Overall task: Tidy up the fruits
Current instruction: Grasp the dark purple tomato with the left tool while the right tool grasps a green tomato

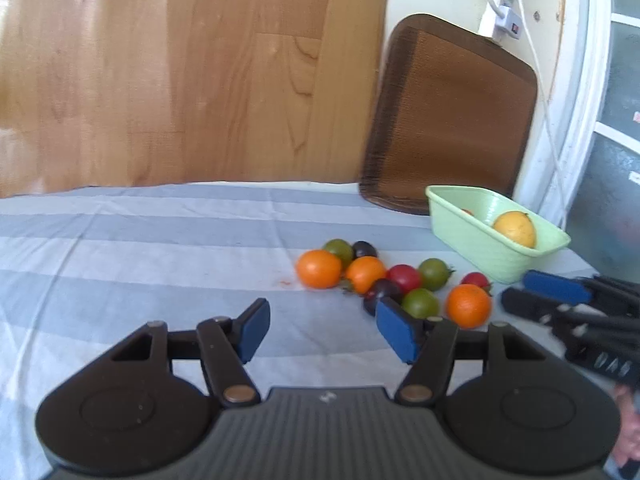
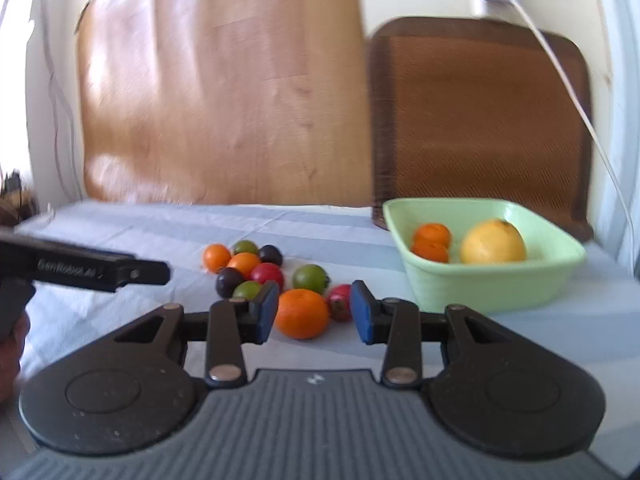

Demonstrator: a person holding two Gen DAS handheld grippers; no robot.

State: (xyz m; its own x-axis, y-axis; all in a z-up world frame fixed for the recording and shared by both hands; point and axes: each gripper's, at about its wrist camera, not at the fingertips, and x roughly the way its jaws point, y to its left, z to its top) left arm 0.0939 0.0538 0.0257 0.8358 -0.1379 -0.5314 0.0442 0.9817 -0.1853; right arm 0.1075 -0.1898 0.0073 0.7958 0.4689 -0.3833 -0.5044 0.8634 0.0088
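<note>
A cluster of small fruits lies on the striped cloth [image 1: 160,248]: oranges [image 1: 319,269], green ones [image 1: 435,274], dark ones [image 1: 364,249] and red ones [image 1: 405,278]. The pale green basket [image 1: 480,248] at the right holds a yellow fruit [image 1: 515,229]; the right wrist view shows two small oranges [image 2: 431,242] in it too. My left gripper [image 1: 325,332] stands open and empty, just short of the cluster. My right gripper [image 2: 315,314] is open, its tips close before the nearest orange [image 2: 302,314], with a gap on the right side.
A brown woven tray [image 1: 452,120] leans on the wall behind the basket, beside a wooden board [image 1: 180,80]. A white cable [image 1: 544,92] hangs down at the right. A person's hand [image 1: 628,432] shows at the lower right edge.
</note>
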